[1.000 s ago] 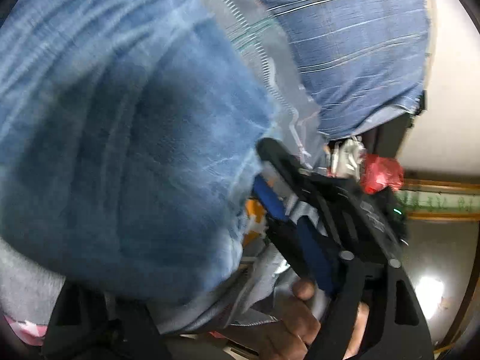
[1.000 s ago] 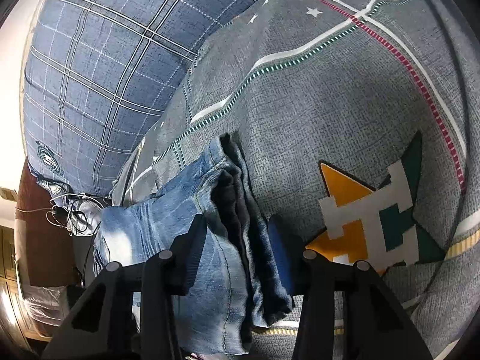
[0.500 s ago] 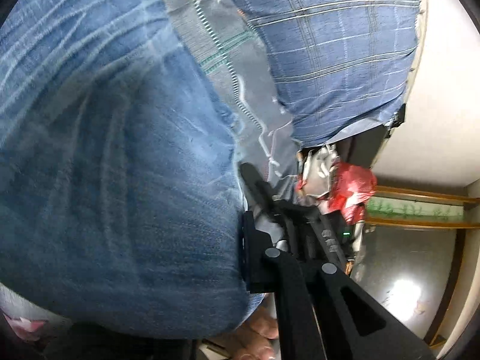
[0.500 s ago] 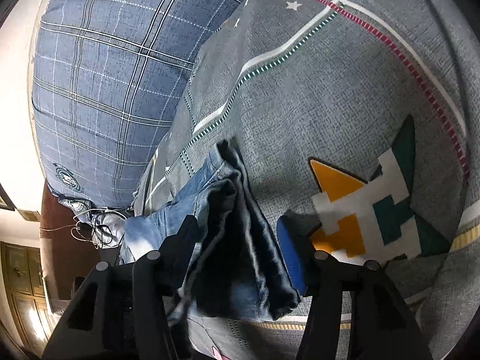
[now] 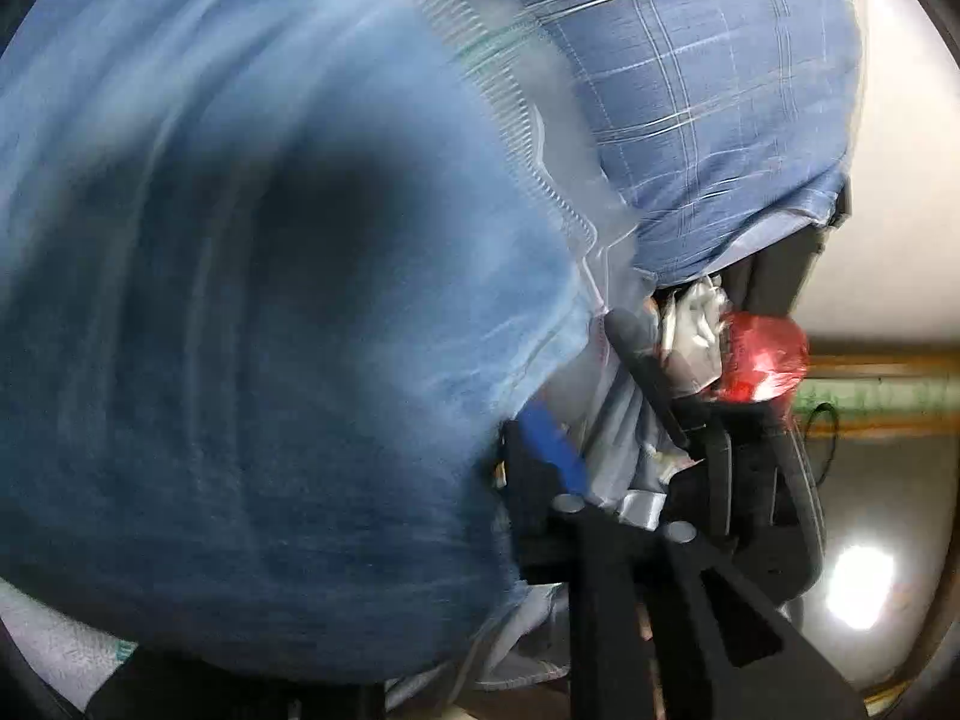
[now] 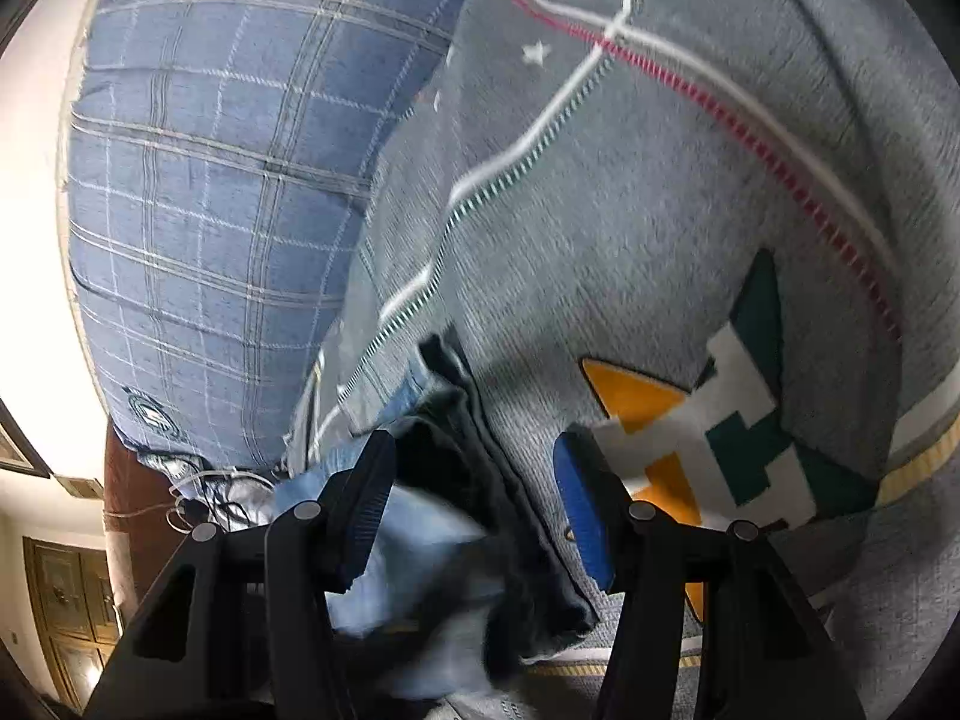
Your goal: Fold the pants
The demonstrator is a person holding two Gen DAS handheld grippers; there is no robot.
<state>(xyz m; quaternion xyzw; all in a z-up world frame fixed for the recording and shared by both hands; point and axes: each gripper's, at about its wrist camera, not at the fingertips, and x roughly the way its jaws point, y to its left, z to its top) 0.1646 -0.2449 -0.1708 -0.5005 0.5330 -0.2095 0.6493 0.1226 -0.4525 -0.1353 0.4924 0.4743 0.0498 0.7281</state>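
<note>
The blue jeans [image 5: 252, 324] fill most of the left wrist view, blurred and pressed close to the lens. Only one finger [image 5: 549, 450] of my left gripper, with its blue pad, shows at the denim's right edge; the other is hidden, so its state is unclear. In the right wrist view the jeans [image 6: 456, 504] lie bunched on the grey patterned bedspread [image 6: 630, 228]. My right gripper [image 6: 474, 510] is open, its fingers straddling the dark folded edge of the denim without closing on it.
A blue plaid pillow [image 6: 222, 198] lies at the head of the bed, also in the left wrist view [image 5: 690, 96]. A red object [image 5: 762, 360] and crumpled clutter sit beside the bed. A wooden cabinet [image 6: 66, 600] stands at lower left.
The right gripper has lifted and moved forward along the jeans, its fingers spread wider. The denim has shifted and blurred across the left view, with the blue pad coming into sight.
</note>
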